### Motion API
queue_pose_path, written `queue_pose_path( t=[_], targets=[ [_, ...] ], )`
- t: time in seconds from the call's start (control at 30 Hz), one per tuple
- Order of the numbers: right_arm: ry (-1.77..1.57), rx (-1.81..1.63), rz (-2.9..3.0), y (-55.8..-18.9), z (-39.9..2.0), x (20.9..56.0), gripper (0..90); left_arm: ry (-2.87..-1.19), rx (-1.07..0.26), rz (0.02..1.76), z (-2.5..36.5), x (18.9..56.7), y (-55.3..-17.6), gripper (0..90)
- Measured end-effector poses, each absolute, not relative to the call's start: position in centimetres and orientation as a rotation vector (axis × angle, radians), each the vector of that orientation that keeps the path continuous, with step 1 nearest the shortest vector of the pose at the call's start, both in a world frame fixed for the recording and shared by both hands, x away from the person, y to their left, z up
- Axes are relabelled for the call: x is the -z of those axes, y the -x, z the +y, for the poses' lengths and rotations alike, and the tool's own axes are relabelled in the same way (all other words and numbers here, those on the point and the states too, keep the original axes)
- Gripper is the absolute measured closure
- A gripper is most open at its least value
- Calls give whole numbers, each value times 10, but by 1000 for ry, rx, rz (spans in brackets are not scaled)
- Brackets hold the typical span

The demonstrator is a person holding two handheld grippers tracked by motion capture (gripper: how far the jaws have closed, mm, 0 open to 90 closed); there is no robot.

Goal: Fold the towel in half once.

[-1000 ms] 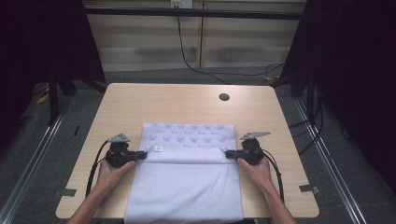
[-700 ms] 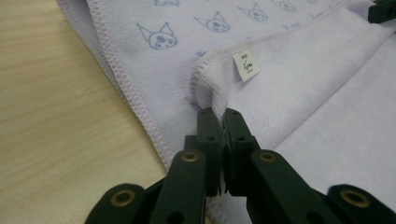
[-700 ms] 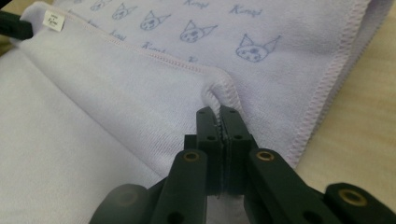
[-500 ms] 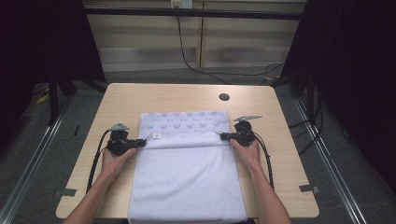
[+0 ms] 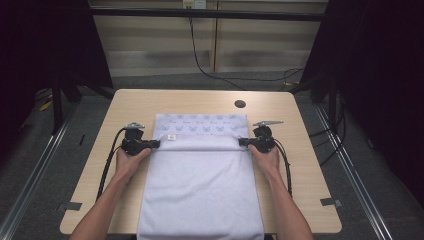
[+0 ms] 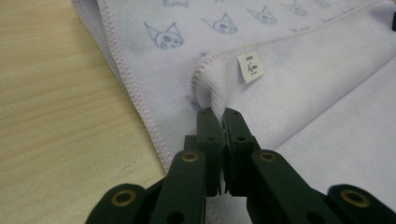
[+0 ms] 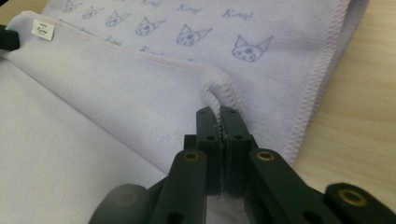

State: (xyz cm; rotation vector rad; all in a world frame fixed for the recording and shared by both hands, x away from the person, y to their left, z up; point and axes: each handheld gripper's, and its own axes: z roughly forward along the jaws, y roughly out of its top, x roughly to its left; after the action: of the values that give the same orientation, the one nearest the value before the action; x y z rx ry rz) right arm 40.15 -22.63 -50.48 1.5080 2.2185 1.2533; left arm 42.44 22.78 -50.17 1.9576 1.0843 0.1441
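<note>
A: The soft rectangular lilac towel is plain pale lilac on the folded-over side, and the layer beneath it carries rows of small blue-grey cat-like faces with script words between them.

B: Its stitched hem is a pinker lilac, and the small white sewn-in label has dark lettering.

A: The 2 hand-held grippers are black with brass-coloured rivets. The rectangular wooden table is light tan, with 1 dark round spot.

We read blue script word, seemingly "Kirapi", repeated on towel, upper part of right gripper view. White label at hem, upper centre of left gripper view: print too small.
</note>
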Motion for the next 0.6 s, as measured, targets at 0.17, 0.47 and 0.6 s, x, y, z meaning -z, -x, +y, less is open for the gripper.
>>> queue_pose_path(
  t=[0.17,0.47,0.6],
  targets=[
    [-1440,-1403,2152,-396,-233,476,881,-1905,-176,999,231,469,-415,871],
    [-1230,-1570,2054,-368,-236,401,881,-1772,-183,886,249,412,-378,871],
    [-1157,-1576,2056,-350,-240,377,881,-1746,-162,851,257,395,-362,872]
  ],
)
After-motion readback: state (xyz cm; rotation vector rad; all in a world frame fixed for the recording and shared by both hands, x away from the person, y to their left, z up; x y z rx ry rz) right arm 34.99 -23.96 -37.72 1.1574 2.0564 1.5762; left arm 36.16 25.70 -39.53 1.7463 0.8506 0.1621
